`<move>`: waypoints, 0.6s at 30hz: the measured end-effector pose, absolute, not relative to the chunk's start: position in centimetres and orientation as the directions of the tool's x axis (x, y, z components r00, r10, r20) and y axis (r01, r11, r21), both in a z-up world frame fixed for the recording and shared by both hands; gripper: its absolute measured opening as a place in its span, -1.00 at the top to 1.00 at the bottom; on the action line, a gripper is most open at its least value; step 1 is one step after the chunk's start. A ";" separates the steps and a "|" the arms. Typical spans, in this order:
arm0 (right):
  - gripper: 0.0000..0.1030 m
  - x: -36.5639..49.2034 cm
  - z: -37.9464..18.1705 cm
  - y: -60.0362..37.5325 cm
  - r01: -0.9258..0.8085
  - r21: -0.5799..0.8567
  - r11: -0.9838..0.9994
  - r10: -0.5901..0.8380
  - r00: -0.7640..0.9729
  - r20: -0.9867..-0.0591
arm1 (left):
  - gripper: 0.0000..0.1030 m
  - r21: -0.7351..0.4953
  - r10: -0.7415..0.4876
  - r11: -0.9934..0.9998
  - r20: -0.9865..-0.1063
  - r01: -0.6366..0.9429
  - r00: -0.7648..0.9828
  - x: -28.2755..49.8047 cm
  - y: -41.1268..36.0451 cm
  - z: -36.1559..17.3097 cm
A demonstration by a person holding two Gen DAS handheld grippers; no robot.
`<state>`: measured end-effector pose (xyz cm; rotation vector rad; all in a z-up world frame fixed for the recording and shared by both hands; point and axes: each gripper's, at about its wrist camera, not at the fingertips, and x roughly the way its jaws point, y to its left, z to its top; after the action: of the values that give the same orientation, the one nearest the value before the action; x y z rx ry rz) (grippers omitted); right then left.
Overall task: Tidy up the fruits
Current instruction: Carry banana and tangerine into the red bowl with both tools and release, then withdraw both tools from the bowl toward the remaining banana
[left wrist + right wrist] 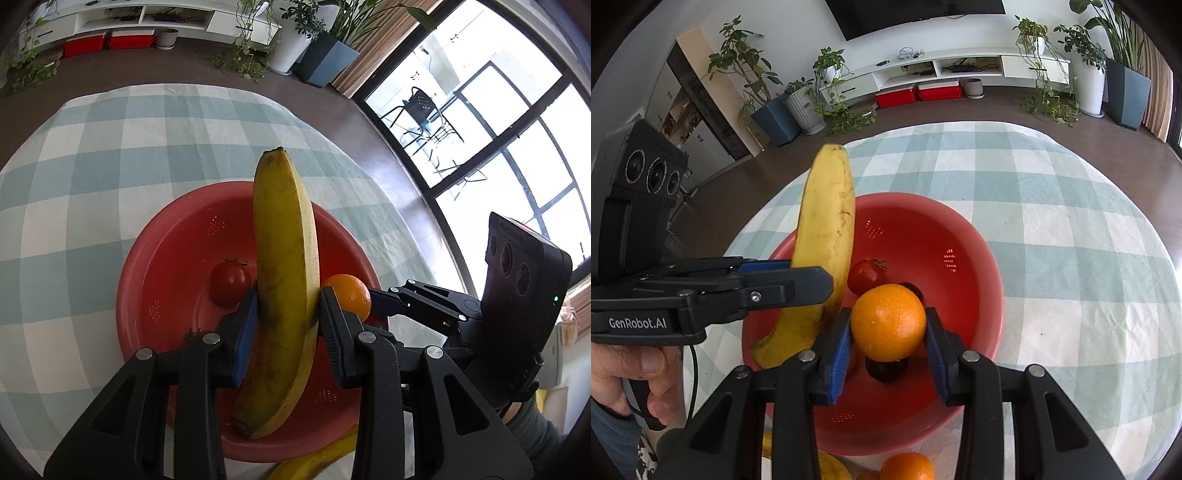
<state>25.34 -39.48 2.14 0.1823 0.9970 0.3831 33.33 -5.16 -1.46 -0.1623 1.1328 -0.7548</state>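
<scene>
Above the red bowl (979,258), left gripper (286,314) fingers clamp a soft, bruise-prone banana (284,258) mid-length while right gripper (888,332) fingers squeeze a firm, round orange (888,321).

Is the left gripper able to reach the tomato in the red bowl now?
Probably not: the left gripper is shut on a banana, so its jaws are occupied, though the tomato lies uncovered in the red bowl.

Glossy red plastic bowl (166,258) on matt checked cloth (92,166); orange (888,321) finely dimpled.
</scene>
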 end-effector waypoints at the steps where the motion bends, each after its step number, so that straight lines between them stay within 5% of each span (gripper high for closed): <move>1: 0.22 25.3 2.0 -39.3 -0.234 0.303 0.924 0.381 0.485 -0.787 | 0.39 -0.479 -0.614 0.749 -0.761 0.458 0.208 33.5 -5.2 -1.9; 11: 0.20 24.8 1.7 -38.1 -0.263 0.191 0.946 0.305 0.514 -0.802 | 0.37 -0.391 -0.541 0.793 -0.804 0.467 0.247 33.0 -5.8 -2.8; 18: 0.09 24.0 2.5 -38.4 -0.252 0.168 0.953 0.282 0.530 -0.800 | -0.09 -0.340 -0.511 0.817 -0.802 0.466 0.309 31.7 -5.2 -1.2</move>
<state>24.03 -38.40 2.45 0.0335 0.9604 0.3185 31.68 -5.18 -1.24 -0.0475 1.0784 -0.6454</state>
